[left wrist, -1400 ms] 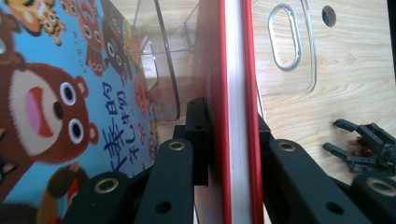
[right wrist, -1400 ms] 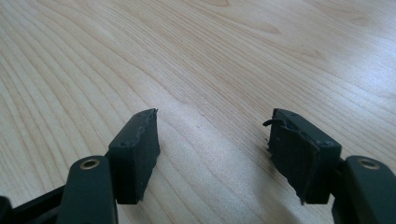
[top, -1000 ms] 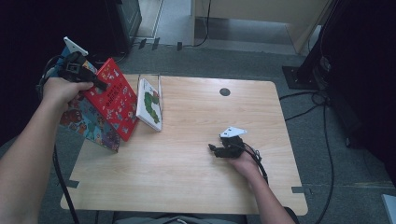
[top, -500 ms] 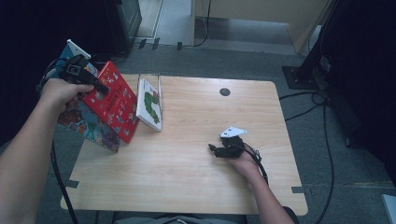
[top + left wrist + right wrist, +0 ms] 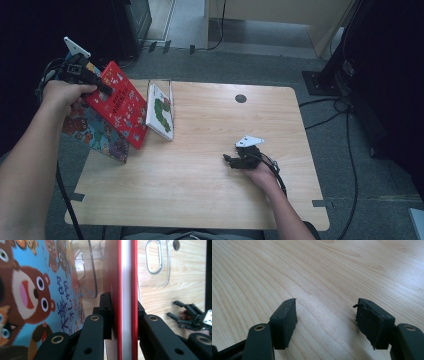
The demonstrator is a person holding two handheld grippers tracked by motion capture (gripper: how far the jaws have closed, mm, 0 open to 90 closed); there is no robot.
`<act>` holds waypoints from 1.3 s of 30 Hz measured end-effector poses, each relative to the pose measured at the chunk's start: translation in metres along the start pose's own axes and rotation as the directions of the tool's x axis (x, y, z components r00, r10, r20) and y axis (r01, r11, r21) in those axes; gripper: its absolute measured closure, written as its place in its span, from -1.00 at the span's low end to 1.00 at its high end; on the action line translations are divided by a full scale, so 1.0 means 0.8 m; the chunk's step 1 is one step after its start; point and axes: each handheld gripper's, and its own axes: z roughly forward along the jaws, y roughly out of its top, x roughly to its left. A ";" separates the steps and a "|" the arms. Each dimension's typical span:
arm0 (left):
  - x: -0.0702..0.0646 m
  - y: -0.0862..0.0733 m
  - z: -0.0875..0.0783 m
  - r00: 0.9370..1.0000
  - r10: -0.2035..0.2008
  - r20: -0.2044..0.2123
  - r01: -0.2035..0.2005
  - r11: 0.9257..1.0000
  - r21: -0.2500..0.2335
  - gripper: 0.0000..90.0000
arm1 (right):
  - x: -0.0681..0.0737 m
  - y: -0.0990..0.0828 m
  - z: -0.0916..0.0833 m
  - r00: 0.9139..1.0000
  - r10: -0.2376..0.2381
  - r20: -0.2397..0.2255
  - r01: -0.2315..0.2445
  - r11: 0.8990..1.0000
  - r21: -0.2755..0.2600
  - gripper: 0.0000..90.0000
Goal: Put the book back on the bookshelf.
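Left gripper [image 5: 102, 88] clamps my red book [image 5: 119, 107] across its page edge, one jaw on each cover, near an upper corner; the jaws have just been closing further on it, and in the left gripper view the pads press flat against both red boards with the white page block [image 5: 127, 290] between them. I hold the book tilted in the air over the table's [image 5: 200, 190] left edge, above a bear book [image 5: 95, 132] that hangs partly off that edge, and just beside a caterpillar book [image 5: 161, 111] standing in a clear rack [image 5: 160, 82]. By my judgement the red book is a stiff hardback, light enough for one gripper but glossy, so it could pivot or slide in a corner grip; a hold nearer the middle of the long edge, or close to the spine, would steady it. Its corners and covers should stand a firm squeeze. Right gripper [image 5: 231, 160] rests on the table well apart, jaws spread and holding nothing, with bare wood between them in the right gripper view.
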 end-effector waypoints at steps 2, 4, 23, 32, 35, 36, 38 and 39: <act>0.000 0.004 -0.005 1.000 -0.005 0.005 0.005 1.000 -0.016 0.76 | 0.000 0.000 0.000 1.000 0.000 0.000 0.000 1.000 0.000 -0.28; 0.001 0.008 -0.009 1.000 -0.014 0.003 0.014 0.999 -0.039 0.77 | 0.000 0.000 0.000 1.000 0.001 -0.001 -0.001 1.000 -0.001 -0.28; 0.015 0.025 0.016 0.996 -0.084 -0.024 0.080 0.990 -0.120 0.77 | 0.002 -0.003 -0.003 1.000 0.017 0.013 -0.017 1.000 -0.002 -0.27; 0.012 0.024 0.024 0.997 -0.064 -0.041 0.059 0.992 -0.110 0.77 | 0.001 -0.004 -0.005 1.000 0.017 0.014 -0.017 1.000 0.002 -0.27; 0.012 0.023 0.025 0.997 -0.059 -0.052 0.054 0.995 -0.089 0.77 | 0.001 -0.004 -0.005 1.000 0.017 0.013 -0.017 1.000 0.002 -0.27; 0.012 0.023 0.026 0.997 -0.057 -0.053 0.053 0.995 -0.086 0.76 | 0.001 -0.004 -0.005 1.000 0.017 0.013 -0.017 1.000 0.002 -0.27; 0.011 0.022 0.027 0.997 -0.051 -0.064 0.046 0.996 -0.077 0.76 | 0.002 -0.004 -0.005 1.000 0.018 0.013 -0.018 1.000 0.002 -0.27; 0.011 0.022 0.027 0.996 -0.050 -0.068 0.045 0.996 -0.076 0.75 | 0.001 -0.004 -0.005 1.000 0.017 0.013 -0.017 1.000 0.002 -0.27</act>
